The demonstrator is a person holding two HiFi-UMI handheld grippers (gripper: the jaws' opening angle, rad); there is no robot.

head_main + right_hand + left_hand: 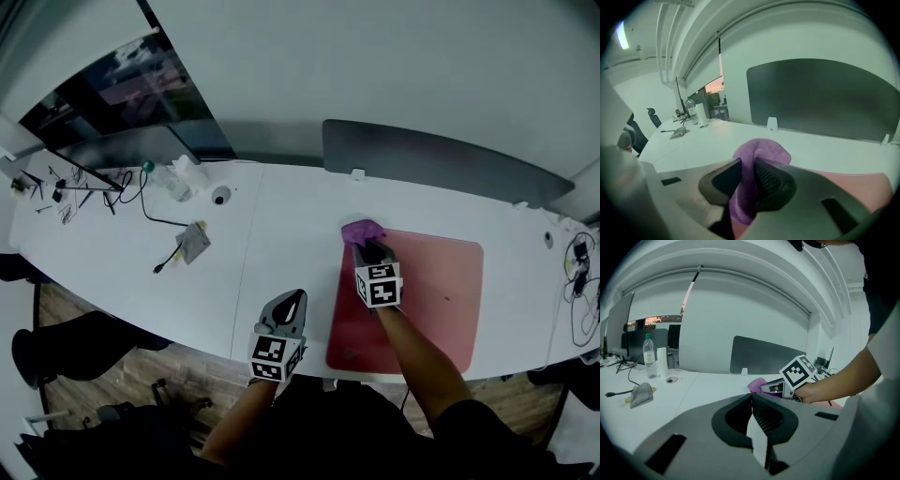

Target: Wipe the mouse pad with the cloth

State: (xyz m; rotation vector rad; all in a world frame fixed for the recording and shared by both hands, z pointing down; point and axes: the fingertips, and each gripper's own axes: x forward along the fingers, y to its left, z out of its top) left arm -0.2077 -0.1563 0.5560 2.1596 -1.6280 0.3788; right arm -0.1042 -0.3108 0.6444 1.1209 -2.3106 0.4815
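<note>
A pink mouse pad (pixel 436 291) lies on the white desk at the right. A purple cloth (pixel 361 231) rests at the pad's far left corner, and my right gripper (pixel 372 251) is shut on it. In the right gripper view the cloth (pixel 754 168) is pinched between the two dark jaws, with the pad (pixel 862 183) spreading out to the right. My left gripper (pixel 292 302) hovers over the bare desk left of the pad, near the front edge. Its jaws (pixel 752 401) are shut with nothing between them.
A grey divider panel (pixel 441 159) stands behind the pad. A water bottle (pixel 169 183), a white cylinder (pixel 190 172), a small grey device with a cable (pixel 192 243) and other cables sit at the far left. More cables (pixel 579 267) lie at the right edge.
</note>
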